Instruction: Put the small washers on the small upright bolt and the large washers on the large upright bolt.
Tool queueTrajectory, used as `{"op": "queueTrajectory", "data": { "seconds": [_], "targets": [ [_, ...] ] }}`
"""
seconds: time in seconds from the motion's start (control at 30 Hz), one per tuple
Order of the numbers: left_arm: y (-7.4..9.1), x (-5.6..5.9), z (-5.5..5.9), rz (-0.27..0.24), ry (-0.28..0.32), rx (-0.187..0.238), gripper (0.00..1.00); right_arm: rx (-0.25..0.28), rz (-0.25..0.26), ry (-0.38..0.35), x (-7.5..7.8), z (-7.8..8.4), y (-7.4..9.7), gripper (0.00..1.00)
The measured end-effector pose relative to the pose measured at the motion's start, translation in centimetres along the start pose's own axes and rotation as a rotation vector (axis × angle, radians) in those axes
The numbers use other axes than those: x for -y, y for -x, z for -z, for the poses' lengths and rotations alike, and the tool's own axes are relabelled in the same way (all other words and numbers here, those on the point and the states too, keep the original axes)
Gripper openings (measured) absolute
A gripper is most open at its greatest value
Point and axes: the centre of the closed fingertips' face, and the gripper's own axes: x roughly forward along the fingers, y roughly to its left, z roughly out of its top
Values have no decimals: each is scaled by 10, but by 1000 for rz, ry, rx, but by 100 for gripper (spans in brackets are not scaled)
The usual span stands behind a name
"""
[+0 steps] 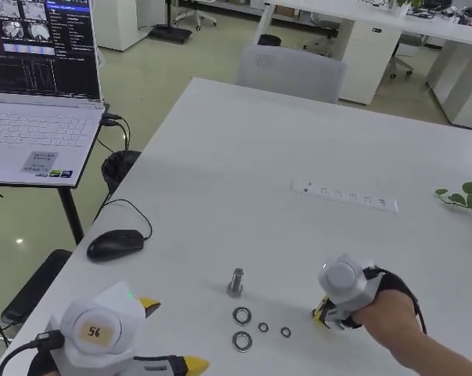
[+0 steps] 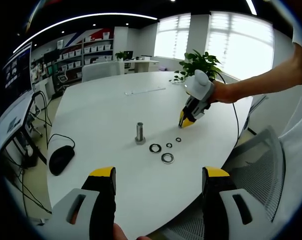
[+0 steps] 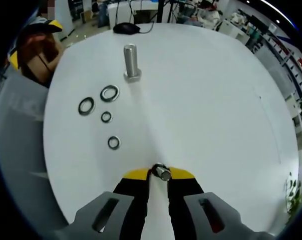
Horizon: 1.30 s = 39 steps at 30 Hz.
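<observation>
the right gripper (image 1: 323, 313) reaches down to the white table (image 1: 220, 172), to the right of the washers. in the right gripper view its jaws are pressed in on a small bolt (image 3: 162, 172), whose metal end shows between the yellow tips. whether the small bolt touches the table, i cannot tell.

the left gripper (image 1: 173, 334) hangs low at the near left edge of the table. in the left gripper view its jaws are spread wide apart, with nothing between them.

the large bolt (image 1: 236, 282) stands upright on its head near the middle of the near part of the table, with nothing on its shaft. just in front of it lie two large washers (image 1: 242, 316), flat on the table, one nearer the person than the other and apart from it. two small washers (image 1: 263, 327) lie flat beside them on the right, apart from each other, the farther right one closest to the right gripper's tips. none of the washers touches the large bolt.

a black mouse (image 1: 114, 244) sits at the left edge of the table with its cable running off the side. an open laptop (image 1: 36, 133) stands on a separate stand to the left. a white power strip (image 1: 344, 196) lies farther back on the table, leaves of a plant (image 1: 462, 196) show at the right edge, and a grey chair (image 1: 292, 72) stands at the far side.
</observation>
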Motion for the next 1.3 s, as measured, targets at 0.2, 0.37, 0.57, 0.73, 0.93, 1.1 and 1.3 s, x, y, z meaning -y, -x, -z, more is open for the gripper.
{"op": "queueTrajectory", "data": {
  "seconds": [0.2, 0.37, 0.57, 0.73, 0.93, 1.1, 1.3],
  "targets": [
    [-2, 2, -1, 4, -5, 2, 70, 34, 5, -15, 0, -4, 11, 21],
    [-3, 7, 0, 11, -5, 3, 70, 91, 18, -58, 1, -6, 26, 25],
    [-5, 11, 1, 20, -8, 2, 70, 160, 40, -120, 0, -5, 46, 28],
    [-6, 13, -1, 24, -15, 3, 70, 220, 50, -197, -2, -2, 57, 29],
    [-7, 14, -3, 28, -21, 5, 70, 253, 54, -249, -12, 6, 64, 28],
    [-7, 16, -4, 31, -27, 6, 70, 263, 50, -321, -24, 19, 59, 27],
    [-4, 14, -3, 25, -25, 7, 70, 247, 14, -351, -47, 29, 43, 27]
  ]
}}
